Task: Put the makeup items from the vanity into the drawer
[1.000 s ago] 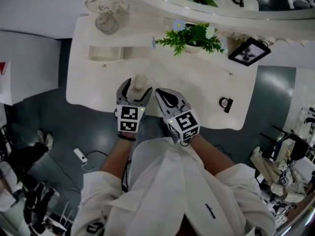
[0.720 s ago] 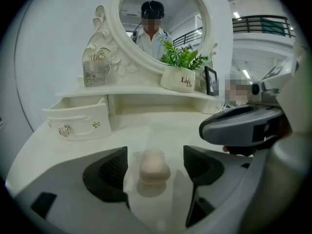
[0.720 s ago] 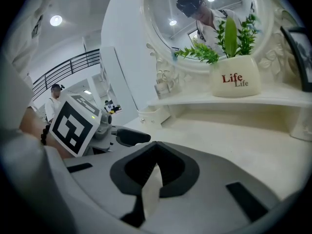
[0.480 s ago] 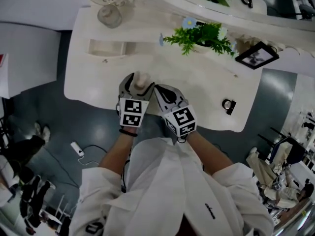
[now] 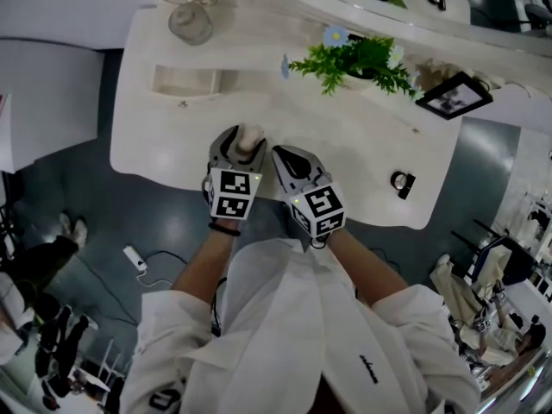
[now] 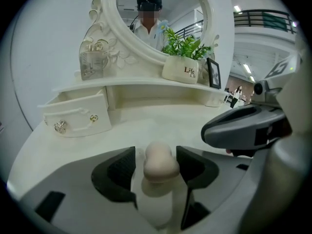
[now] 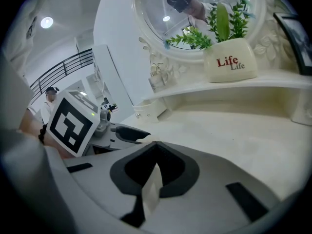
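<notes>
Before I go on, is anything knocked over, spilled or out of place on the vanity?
Nothing stands out. The plant pot, picture frame and glass bottle stand on the shelf, the vanity top shows no spill, and the small drawer is pulled out, as the job needs.

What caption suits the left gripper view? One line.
Left gripper, jaws just closing, flanks an upright makeup sponge on the vanity.

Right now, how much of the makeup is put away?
Early days. The drawer stands open, nothing visible inside. The left gripper has just been closing around a makeup sponge standing on the vanity, not lifted yet. The right gripper is shut and empty. Carrying the sponge to the drawer remains.
</notes>
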Motion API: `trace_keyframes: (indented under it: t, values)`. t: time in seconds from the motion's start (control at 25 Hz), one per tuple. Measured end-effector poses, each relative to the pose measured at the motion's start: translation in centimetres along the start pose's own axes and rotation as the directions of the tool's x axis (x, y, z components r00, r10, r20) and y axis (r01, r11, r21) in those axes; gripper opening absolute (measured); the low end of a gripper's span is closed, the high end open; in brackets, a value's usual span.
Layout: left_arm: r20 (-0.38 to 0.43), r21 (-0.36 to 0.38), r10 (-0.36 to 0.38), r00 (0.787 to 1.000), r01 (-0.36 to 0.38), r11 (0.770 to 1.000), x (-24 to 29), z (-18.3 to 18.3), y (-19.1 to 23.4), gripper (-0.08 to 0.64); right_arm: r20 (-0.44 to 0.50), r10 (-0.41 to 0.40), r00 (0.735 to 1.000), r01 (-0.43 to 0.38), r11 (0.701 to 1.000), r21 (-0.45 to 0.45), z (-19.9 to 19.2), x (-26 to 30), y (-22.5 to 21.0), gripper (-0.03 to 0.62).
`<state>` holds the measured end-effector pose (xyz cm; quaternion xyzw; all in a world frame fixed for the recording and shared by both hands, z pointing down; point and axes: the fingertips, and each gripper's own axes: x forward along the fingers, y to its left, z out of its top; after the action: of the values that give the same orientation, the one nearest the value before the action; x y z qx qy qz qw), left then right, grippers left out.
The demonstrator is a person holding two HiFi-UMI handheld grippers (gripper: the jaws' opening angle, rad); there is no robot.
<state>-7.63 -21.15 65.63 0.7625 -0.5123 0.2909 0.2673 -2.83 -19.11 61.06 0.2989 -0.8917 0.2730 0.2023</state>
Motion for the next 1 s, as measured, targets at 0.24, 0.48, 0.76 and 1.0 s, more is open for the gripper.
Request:
trace_keyframes:
  t: [0.24,0.48,0.76,1.0]
  values:
    - [-0.006,0.04,0.012,1.0,-0.011,0.999,0.0,-0.1,-0.1,0.209,-0.001,0.001,1.0,-0.001,1.0,-0.004,0.0,0.0,0.2,0.017]
    - [0.007,0.032,0.018,1.0,-0.018,0.999,-0.6,0.1,-0.2,0.161,0.005,0.0,1.0,0.0,1.0,-0.012,0.3,0.0,0.4,0.017]
    - [0.072,-0.005,0.026,0.997,-0.025,1.0,-2.4,2.3,0.8,0.147,0.009,0.003,1.0,-0.003,1.0,-0.025,1.3,0.6,0.8,0.017]
    - [0.134,-0.034,0.032,0.99,-0.028,0.999,-4.2,4.6,1.7,0.144,0.019,-0.006,1.0,0.007,0.999,-0.038,3.0,1.8,1.1,0.017]
